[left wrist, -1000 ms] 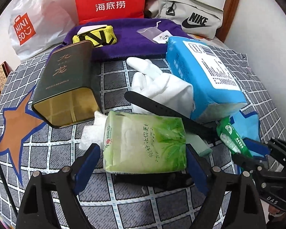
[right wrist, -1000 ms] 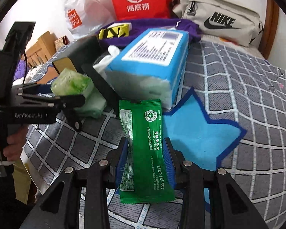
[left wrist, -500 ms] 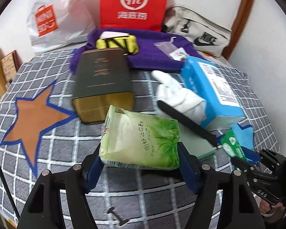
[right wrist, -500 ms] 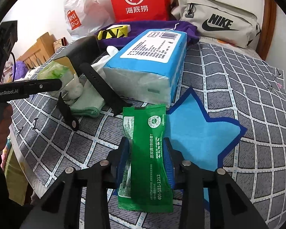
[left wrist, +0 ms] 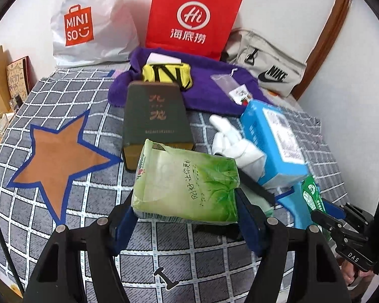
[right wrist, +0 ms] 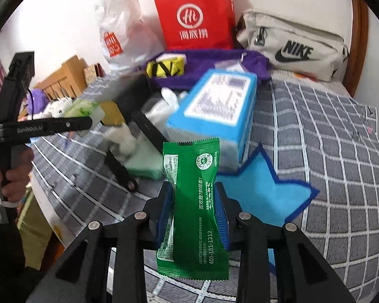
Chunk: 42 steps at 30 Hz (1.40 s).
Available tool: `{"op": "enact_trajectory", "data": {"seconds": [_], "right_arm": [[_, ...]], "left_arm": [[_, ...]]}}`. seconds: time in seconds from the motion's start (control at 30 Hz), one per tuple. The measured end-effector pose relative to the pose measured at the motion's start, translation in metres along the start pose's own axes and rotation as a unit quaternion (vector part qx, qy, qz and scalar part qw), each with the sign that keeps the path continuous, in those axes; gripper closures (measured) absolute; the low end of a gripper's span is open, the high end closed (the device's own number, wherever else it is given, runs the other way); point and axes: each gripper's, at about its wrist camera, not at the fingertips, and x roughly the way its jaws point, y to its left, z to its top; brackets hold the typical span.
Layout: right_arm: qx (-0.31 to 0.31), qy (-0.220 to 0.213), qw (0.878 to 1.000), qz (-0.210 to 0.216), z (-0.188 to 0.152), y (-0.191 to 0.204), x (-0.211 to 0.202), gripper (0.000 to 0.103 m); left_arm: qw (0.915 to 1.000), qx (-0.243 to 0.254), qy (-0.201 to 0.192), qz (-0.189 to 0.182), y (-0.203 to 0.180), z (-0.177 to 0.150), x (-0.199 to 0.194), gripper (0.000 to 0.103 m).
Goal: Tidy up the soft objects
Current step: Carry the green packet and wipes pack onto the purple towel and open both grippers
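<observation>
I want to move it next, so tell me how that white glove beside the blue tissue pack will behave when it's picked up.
The white glove looks like limp cloth, so it would probably sag and fold. It likely weighs very little. It leans on the blue tissue pack and a black strap crosses it, so it may snag.

The bed [left wrist: 63,116] lies bare around the orange star [left wrist: 55,159] at the left of the left wrist view, and across the grey checks at the right of the right wrist view, beyond the blue star [right wrist: 260,189]. The middle is crowded: dark tin [left wrist: 154,118], white glove [left wrist: 230,141], blue tissue pack [right wrist: 214,108] and black strap [right wrist: 149,128] lie close together. Bags [left wrist: 192,17] and a purple towel [left wrist: 209,88] block the far edge.
</observation>
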Motion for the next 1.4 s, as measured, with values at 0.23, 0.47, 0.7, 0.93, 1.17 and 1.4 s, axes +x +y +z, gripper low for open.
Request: {"op": "enact_trajectory", "data": {"seconds": [0.23,0.47,0.7,0.93,1.17,1.4], "right_arm": [[0.0,-0.023,1.0,0.003,0.031,0.003,-0.012,0.07],[0.012,-0.034,0.999,0.0,0.057,-0.004,-0.014,0.07],[0.006,-0.046,0.999,-0.002,0.083,-0.008,-0.014,0.07],[0.003,-0.055,0.998,-0.003,0.112,-0.011,-0.008,0.07],[0.003,-0.058,0.998,-0.009,0.139,-0.019,0.005,0.07],[0.0,-0.06,0.998,-0.024,0.165,-0.033,0.021,0.07]], "left_arm": [[0.9994,-0.011,-0.021,-0.027,0.004,0.022,-0.018,0.033],[0.9976,-0.016,-0.042,-0.053,0.005,0.04,-0.033,0.033],[0.9976,-0.015,-0.053,-0.041,0.005,0.056,-0.035,0.033],[0.9981,-0.022,-0.052,-0.025,0.008,0.074,-0.027,0.033],[0.9986,-0.025,-0.044,-0.015,0.011,0.089,-0.014,0.033],[0.999,-0.027,-0.031,-0.017,0.012,0.106,0.006,0.033]]}}
